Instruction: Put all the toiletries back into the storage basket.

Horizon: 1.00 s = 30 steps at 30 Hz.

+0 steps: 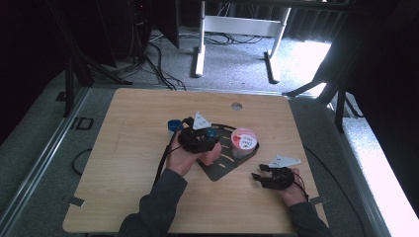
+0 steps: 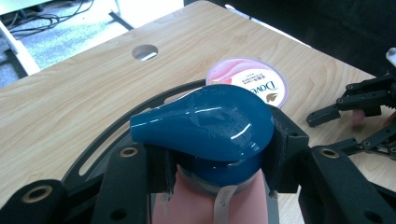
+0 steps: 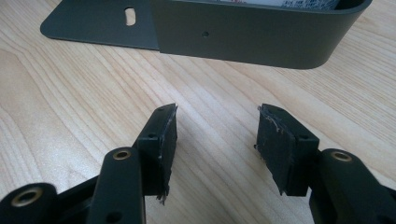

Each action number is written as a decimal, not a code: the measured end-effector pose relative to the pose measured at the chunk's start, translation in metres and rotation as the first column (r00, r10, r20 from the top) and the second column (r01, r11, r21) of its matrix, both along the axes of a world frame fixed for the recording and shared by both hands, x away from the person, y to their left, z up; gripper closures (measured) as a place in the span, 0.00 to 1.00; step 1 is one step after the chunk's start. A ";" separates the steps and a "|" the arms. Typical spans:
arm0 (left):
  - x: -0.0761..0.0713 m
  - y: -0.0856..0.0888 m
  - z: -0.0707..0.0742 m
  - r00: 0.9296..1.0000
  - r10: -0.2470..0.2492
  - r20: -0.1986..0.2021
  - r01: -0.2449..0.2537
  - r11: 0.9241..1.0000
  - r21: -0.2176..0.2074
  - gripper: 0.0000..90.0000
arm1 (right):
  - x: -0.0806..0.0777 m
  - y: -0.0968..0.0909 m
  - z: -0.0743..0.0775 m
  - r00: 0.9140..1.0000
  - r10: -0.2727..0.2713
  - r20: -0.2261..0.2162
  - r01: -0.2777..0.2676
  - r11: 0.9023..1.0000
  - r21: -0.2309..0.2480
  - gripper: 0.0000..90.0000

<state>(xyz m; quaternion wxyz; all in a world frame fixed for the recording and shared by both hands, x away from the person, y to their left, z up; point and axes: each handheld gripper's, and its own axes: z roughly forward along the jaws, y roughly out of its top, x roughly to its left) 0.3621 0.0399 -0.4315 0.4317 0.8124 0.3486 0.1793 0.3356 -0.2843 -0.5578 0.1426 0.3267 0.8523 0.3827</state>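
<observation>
Glossy teal cap (image 2: pixel 205 126) on pink bottle (image 2: pixel 210 205), clamped by left tool (image 2: pixel 219 158).

both forearms wear dark grey long sleeves that end at the wrist. the left gripper (image 1: pixel 198 137) is a black, boxy body with a pale grey three-cornered plate on top and a black cable trailing back along the arm. the right gripper (image 1: pixel 261 177) matches it, black with its own grey plate and a thin black cable. seen close, each has two black linkage arms with brass-coloured pivot bushings and small screw holes, ending in blocky black jaws; the right gripper's rubber pads (image 3: pixel 166 135) look scuffed and frayed at the edges.
</observation>
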 end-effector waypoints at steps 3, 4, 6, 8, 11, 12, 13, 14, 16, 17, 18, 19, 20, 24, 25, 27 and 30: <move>0.002 -0.001 0.000 1.000 0.002 0.000 -0.002 1.000 0.004 0.59 | 0.000 0.000 0.000 1.000 0.000 0.000 0.000 1.000 -0.001 0.53; 0.003 -0.003 0.000 1.000 0.002 0.003 -0.002 1.000 0.007 0.59 | 0.000 0.000 0.000 1.000 0.000 0.000 0.000 1.000 0.000 0.53; 0.004 -0.003 0.000 1.000 0.004 0.003 -0.004 1.000 0.002 0.59 | 0.000 0.000 0.000 1.000 0.000 0.000 0.000 1.000 -0.001 0.53; 0.005 -0.003 -0.001 1.000 0.005 0.000 -0.005 1.000 0.000 0.59 | 0.000 0.000 0.000 1.000 0.001 -0.001 -0.001 1.000 0.000 0.53; 0.007 -0.005 -0.002 1.000 0.008 0.000 -0.008 1.000 0.008 0.59 | 0.000 0.000 0.000 1.000 0.001 0.000 -0.001 1.000 -0.001 0.53; 0.008 -0.006 -0.002 1.000 0.009 0.000 -0.009 1.000 0.011 0.59 | 0.000 0.000 0.000 1.000 0.000 0.000 0.000 1.000 0.000 0.53; 0.009 -0.006 -0.003 1.000 0.011 0.001 -0.011 1.000 0.011 0.59 | 0.000 0.000 0.000 1.000 0.001 0.000 -0.001 1.000 0.000 0.53; 0.010 -0.007 -0.003 1.000 0.012 0.001 -0.012 1.000 0.012 0.59 | 0.000 0.000 0.000 1.000 0.001 0.000 -0.001 1.000 0.000 0.53; 0.011 -0.007 -0.003 1.000 0.014 -0.002 -0.014 1.000 0.012 0.59 | 0.000 0.000 0.000 1.000 0.001 -0.001 -0.001 1.000 0.000 0.53; 0.012 -0.008 -0.004 1.000 0.016 -0.002 -0.016 1.000 0.010 0.59 | 0.000 0.000 0.000 1.000 0.000 -0.001 0.000 1.000 0.000 0.53; 0.013 -0.008 -0.004 1.000 0.017 -0.002 -0.017 1.000 0.011 0.59 | 0.000 0.000 0.000 1.000 0.001 -0.001 -0.001 1.000 0.001 0.53; 0.014 -0.009 -0.004 1.000 0.018 -0.001 -0.018 1.000 0.011 0.59 | 0.000 0.000 0.000 1.000 0.001 -0.001 -0.001 1.000 0.000 0.53; 0.014 -0.010 -0.004 1.000 0.020 -0.002 -0.020 1.000 0.010 0.59 | 0.000 0.000 0.000 1.000 0.001 0.000 -0.001 1.000 0.000 0.53; 0.018 -0.012 -0.005 1.000 0.021 -0.001 -0.021 1.000 0.012 0.59 | 0.000 0.000 0.000 1.000 0.002 0.000 -0.002 1.000 0.000 0.53; 0.018 -0.012 -0.006 1.000 0.022 -0.001 -0.022 1.000 0.013 0.59 | 0.000 0.000 0.000 1.000 0.002 -0.001 -0.002 1.000 0.001 0.53; 0.020 -0.013 -0.006 1.000 0.028 -0.002 -0.028 1.000 0.010 0.59 | 0.000 0.000 0.000 1.000 0.002 0.000 -0.002 1.000 0.001 0.53; 0.022 -0.014 -0.007 0.999 0.035 -0.002 -0.035 0.999 0.015 0.59 | 0.000 0.000 0.000 1.000 0.002 0.000 -0.002 1.000 0.001 0.53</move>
